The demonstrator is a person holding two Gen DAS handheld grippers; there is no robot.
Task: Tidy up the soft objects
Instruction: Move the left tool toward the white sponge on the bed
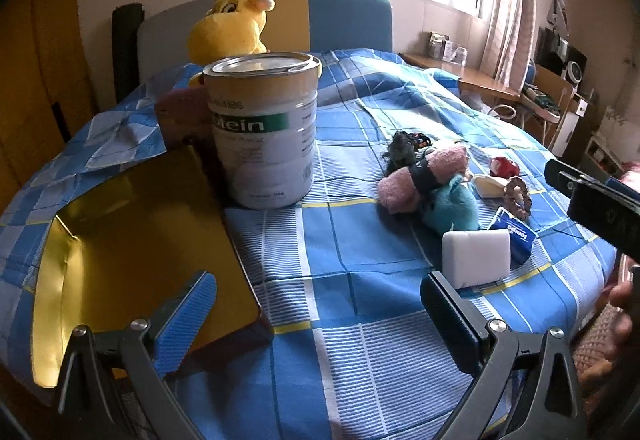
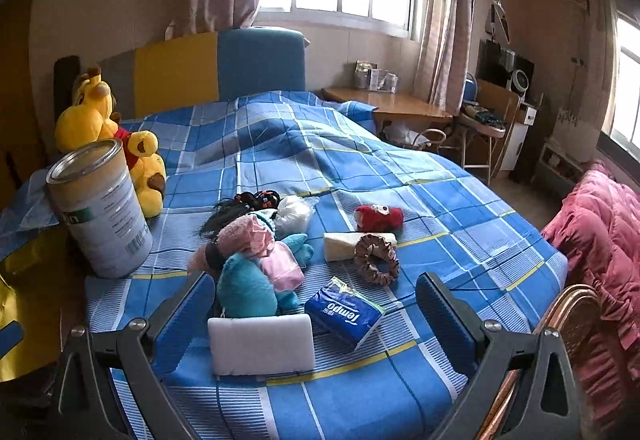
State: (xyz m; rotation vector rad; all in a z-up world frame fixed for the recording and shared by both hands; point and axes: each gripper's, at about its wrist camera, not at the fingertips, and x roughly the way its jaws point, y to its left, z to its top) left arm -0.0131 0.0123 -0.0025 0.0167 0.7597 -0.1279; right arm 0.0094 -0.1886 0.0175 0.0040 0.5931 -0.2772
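Soft things lie in a heap on the blue checked bed: a white sponge block (image 2: 262,344), a blue Tempo tissue pack (image 2: 344,314), a teal plush (image 2: 248,286), pink socks (image 2: 248,236), a brown scrunchie (image 2: 376,258), a red plush (image 2: 378,218) and a cream sponge (image 2: 340,244). My right gripper (image 2: 316,324) is open, jaws either side of the white sponge and tissue pack, touching neither. My left gripper (image 1: 320,320) is open and empty above the bedspread, the white sponge (image 1: 476,258) just beyond its right finger. An open gold-lined box (image 1: 132,252) lies at left.
A tall protein powder tin (image 1: 264,132) stands beside the gold box, with a yellow giraffe plush (image 1: 232,24) behind it. A wooden desk (image 2: 400,104) and chair stand right of the bed. A pink quilt (image 2: 600,248) lies at the right edge.
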